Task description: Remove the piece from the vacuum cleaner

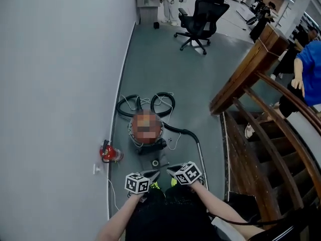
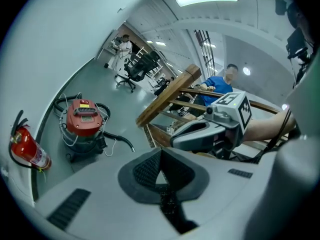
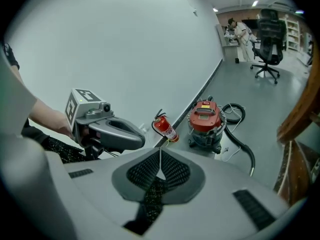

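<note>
A red-topped canister vacuum cleaner [image 1: 151, 145] stands on the grey floor by the wall, well ahead of both grippers. Its black hose [image 1: 183, 132] curves right into a metal tube [image 1: 201, 155]. The vacuum also shows in the left gripper view [image 2: 82, 118] and the right gripper view [image 3: 205, 120]. My left gripper [image 1: 154, 173] and right gripper [image 1: 171, 169] are held side by side close to my body, both shut and empty. Each sees the other: the right gripper [image 2: 174, 141] and the left gripper [image 3: 143, 141]. The own jaws of the left gripper [image 2: 160, 160] and right gripper [image 3: 159, 160] touch.
A red fire extinguisher [image 1: 107, 153] lies against the wall [image 1: 60, 84] left of the vacuum. A small black part [image 1: 156, 162] sits on the floor before it. A wooden stair banister [image 1: 251, 69] descends at right, with a person in blue [image 1: 311, 64]. An office chair [image 1: 200, 16] stands far back.
</note>
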{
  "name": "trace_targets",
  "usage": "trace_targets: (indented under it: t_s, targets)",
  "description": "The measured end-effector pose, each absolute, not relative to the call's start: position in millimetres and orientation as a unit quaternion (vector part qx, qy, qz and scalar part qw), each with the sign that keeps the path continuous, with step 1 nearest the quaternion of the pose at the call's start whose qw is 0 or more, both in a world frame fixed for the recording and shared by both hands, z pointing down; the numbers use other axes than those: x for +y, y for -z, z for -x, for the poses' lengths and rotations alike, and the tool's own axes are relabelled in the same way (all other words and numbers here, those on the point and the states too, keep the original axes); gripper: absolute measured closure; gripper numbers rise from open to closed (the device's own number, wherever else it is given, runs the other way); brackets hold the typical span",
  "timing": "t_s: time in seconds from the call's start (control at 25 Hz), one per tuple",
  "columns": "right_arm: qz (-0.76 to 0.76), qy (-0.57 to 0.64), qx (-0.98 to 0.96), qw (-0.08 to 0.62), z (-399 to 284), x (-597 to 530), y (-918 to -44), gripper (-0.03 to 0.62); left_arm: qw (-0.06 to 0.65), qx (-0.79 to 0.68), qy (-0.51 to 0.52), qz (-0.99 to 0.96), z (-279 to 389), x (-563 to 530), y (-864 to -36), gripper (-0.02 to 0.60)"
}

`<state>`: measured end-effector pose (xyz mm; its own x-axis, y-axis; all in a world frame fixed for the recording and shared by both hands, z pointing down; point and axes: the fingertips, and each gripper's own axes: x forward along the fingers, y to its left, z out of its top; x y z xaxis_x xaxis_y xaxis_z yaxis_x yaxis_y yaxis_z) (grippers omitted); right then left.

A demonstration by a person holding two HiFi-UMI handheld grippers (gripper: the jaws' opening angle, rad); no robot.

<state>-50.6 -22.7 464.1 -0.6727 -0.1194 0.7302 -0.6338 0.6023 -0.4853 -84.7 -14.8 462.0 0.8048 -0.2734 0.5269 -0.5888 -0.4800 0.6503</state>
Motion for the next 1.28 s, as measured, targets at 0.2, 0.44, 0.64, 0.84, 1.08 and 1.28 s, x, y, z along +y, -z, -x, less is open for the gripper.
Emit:
trace_targets:
  t_s: [0.2,0.44,0.64,0.84,1.08,1.28]
  targets:
    - [-0.211,-0.379,-0.834,0.341,58.2,-0.8,-465.1,0.574,0.437,-0.263,-0.179,-0.841,89.1,0.1,-461.5,0.572]
    - [-0.199,-0.367,-0.844,0.337,56.2,18.3,-457.4,0.574,0.434,-0.299,-0.177,-0.831,99.8,17.6,-458.2,0.572]
    - [-0.195,-0.355,-0.854,0.328,45.2,35.6,-451.3,0.573,0.421,-0.321,-0.178,-0.83,91.1,27.6,-448.5,0.572]
    - [-0.195,-0.347,-0.862,0.313,35.4,50.1,-445.8,0.572,0.398,-0.321,-0.195,-0.837,72.0,38.0,-440.6,0.572]
    - [-0.204,-0.342,-0.869,0.294,14.4,73.2,-442.9,0.574,0.388,-0.337,-0.19,-0.837,50.5,63.9,-432.3,0.572]
    - [-0.202,-0.329,-0.879,0.281,-0.6,105.5,-442.8,0.574,0.378,-0.346,-0.184,-0.839,27.2,99.3,-431.7,0.572]
